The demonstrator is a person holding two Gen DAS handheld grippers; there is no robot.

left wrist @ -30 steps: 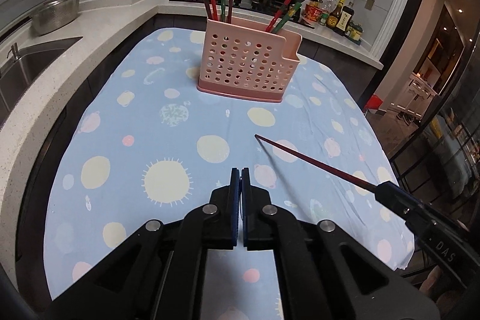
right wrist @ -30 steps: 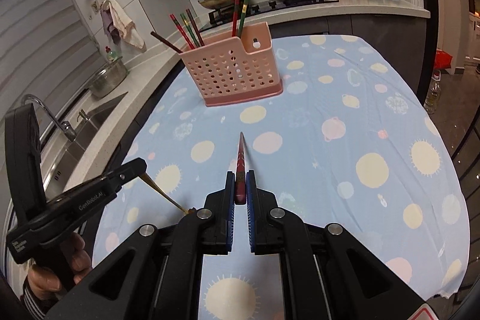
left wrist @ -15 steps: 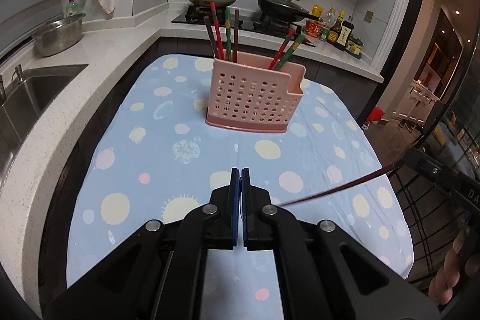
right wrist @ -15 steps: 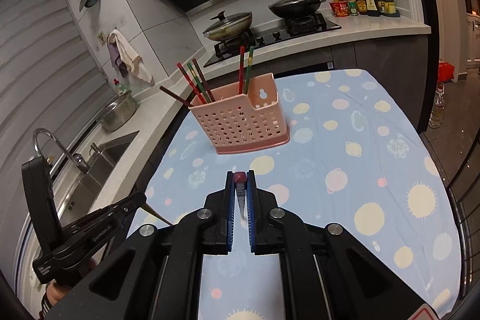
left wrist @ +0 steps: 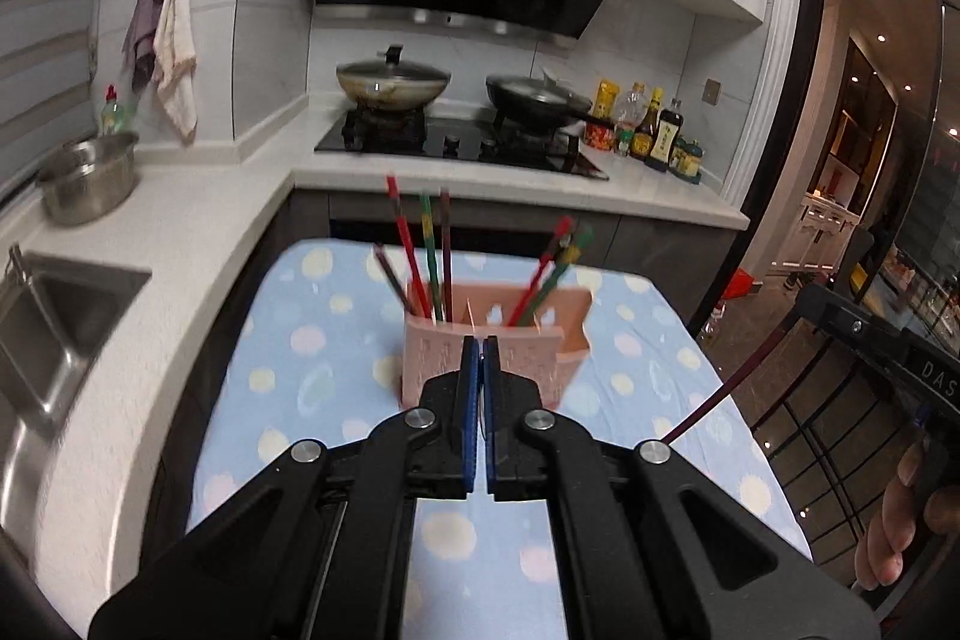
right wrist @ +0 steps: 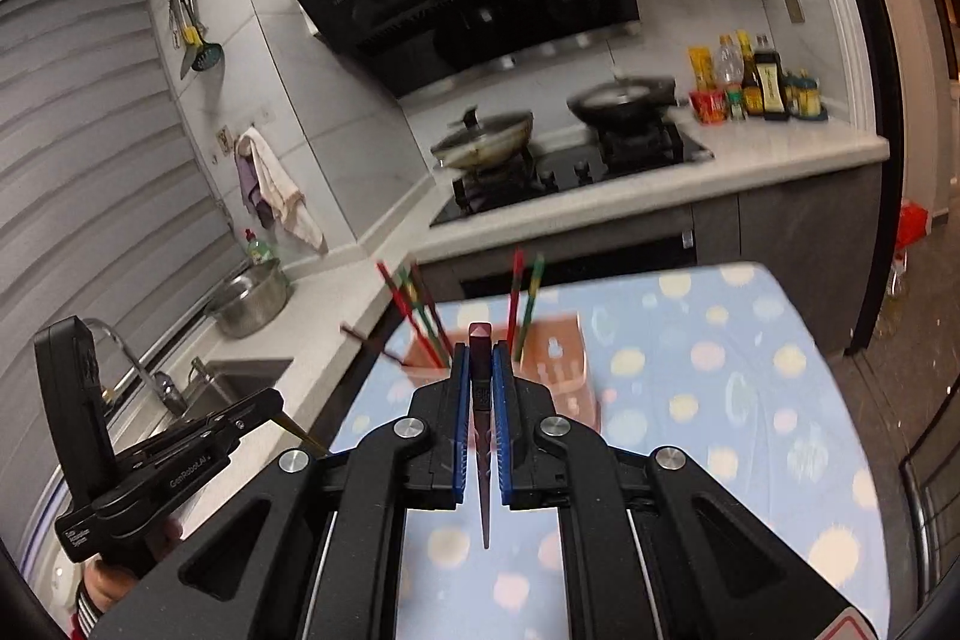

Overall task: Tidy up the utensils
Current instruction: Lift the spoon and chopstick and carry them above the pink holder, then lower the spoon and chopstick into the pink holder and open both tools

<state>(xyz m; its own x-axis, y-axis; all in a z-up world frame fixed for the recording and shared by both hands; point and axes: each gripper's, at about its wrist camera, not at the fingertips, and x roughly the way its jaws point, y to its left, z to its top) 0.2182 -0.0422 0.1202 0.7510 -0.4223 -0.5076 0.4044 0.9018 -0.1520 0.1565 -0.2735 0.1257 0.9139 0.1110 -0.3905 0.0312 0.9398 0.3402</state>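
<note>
A pink perforated holder (left wrist: 435,358) (right wrist: 561,370) stands on the blue dotted tablecloth (left wrist: 300,340) with several red, green and dark chopsticks (left wrist: 420,256) upright in it. My left gripper (left wrist: 480,349) is shut just in front of the holder. The right wrist view shows a thin yellowish chopstick (right wrist: 300,434) sticking out of the left gripper (right wrist: 273,403); my own view hides it. My right gripper (right wrist: 480,361) is shut on a dark red chopstick (right wrist: 480,400), blunt end up, point down toward the camera. That chopstick (left wrist: 720,388) slants down from the right gripper (left wrist: 807,304).
A white counter wraps the table, with a sink (left wrist: 54,334) and a steel pot (left wrist: 90,184) at the left. Behind the holder are a stove with two pans (left wrist: 393,79) and sauce bottles (left wrist: 660,136). A black metal frame (left wrist: 810,436) stands beyond the table's right edge.
Both grippers have risen and closed in on the pink holder, and both views have tilted up. The red chopstick has swung from pointing forward to point-down. Both grips have held.
</note>
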